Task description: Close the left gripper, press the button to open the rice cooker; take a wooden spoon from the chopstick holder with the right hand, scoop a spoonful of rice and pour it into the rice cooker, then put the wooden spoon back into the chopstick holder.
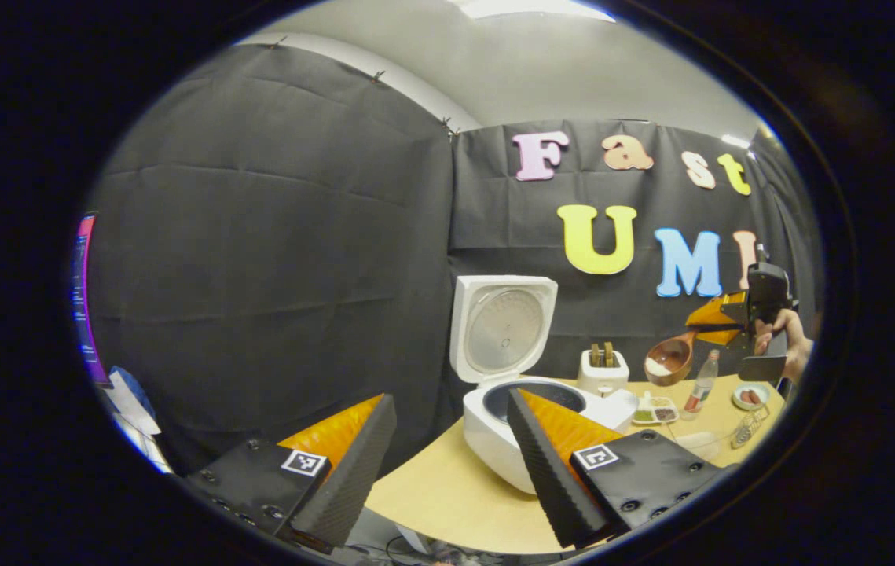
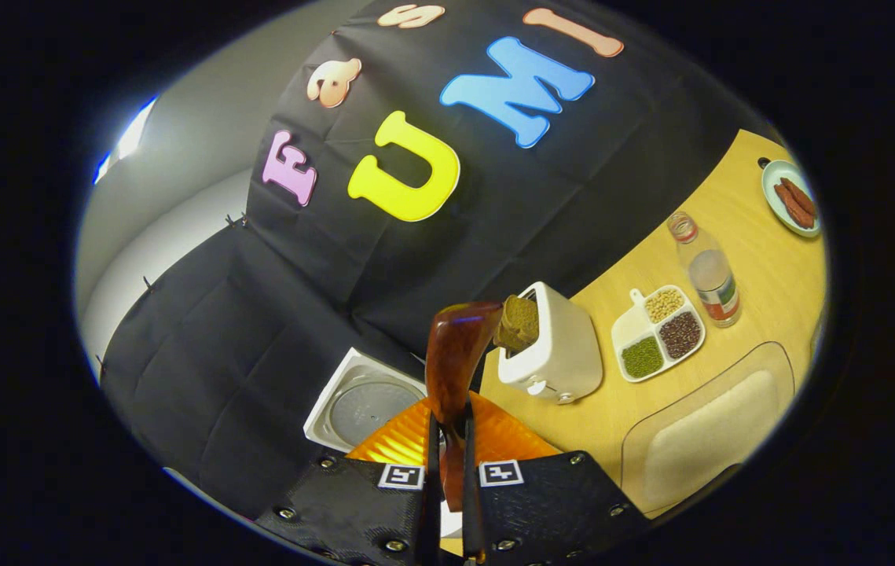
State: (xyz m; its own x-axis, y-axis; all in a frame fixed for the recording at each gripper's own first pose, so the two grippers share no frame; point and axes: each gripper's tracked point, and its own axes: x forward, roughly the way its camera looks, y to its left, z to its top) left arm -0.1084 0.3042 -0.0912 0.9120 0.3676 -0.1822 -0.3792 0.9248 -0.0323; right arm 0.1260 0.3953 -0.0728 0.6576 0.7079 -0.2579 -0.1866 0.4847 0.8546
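Yellow table (image 1: 447,495), black booth wall; rice cooker (image 1: 510,428) lid up.
Left gripper (image 1: 447,440) spread wide, cooker just ahead. Right gripper (image 2: 447,472) clamped on wooden spoon (image 2: 455,369), rice-loaded bowl raised beyond chopstick holder (image 1: 603,369).

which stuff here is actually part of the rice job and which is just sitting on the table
In the job:
- rice cooker, lid up
- wooden spoon, clamped in the right gripper, rice in its bowl
- chopstick holder
- clear tub of rice
- left gripper, open

Just lying about:
- divided dish of beans
- bottle
- small plate of sausages
- wire whisk
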